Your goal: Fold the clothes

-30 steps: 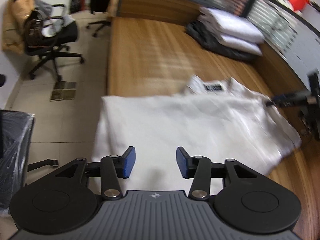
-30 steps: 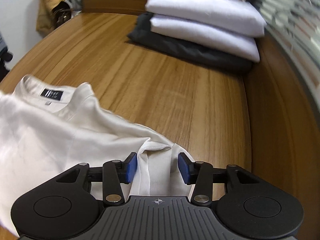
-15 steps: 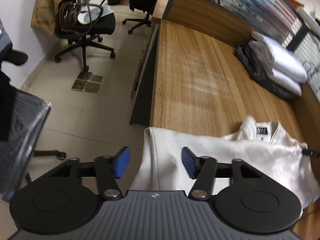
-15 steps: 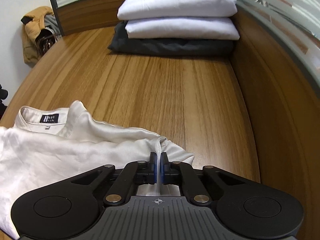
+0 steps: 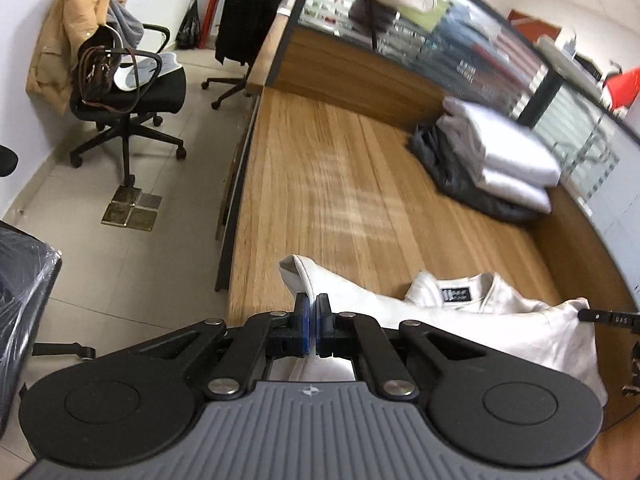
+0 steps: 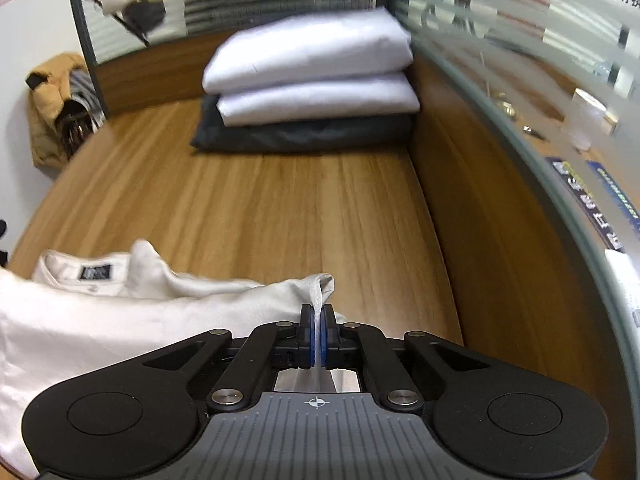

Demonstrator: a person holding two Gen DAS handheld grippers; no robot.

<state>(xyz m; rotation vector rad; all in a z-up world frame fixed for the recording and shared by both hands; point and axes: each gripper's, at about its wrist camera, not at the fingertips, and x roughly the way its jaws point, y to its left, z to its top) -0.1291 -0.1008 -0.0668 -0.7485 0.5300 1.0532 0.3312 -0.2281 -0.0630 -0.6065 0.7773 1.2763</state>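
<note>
A white shirt [image 5: 460,316] with a black neck label lies on the wooden table [image 5: 340,184], collar toward the far side. My left gripper [image 5: 311,312] is shut on the shirt's left edge, which stands up in a fold between the blue pads. My right gripper [image 6: 318,322] is shut on the shirt's [image 6: 120,320] right edge, with a pinch of cloth rising above the pads. The right gripper's tip also shows in the left wrist view [image 5: 608,317] at the far right.
A stack of folded clothes [image 6: 312,80], two white pieces on a dark one, sits at the table's far end. A glass partition [image 6: 520,80] runs along the right. Left of the table are the floor and an office chair [image 5: 124,92] with a bag and a coat.
My left gripper moved to the shirt's left edge and closed on it. My right gripper closed on the right edge half a second ago and has lifted it slightly.
</note>
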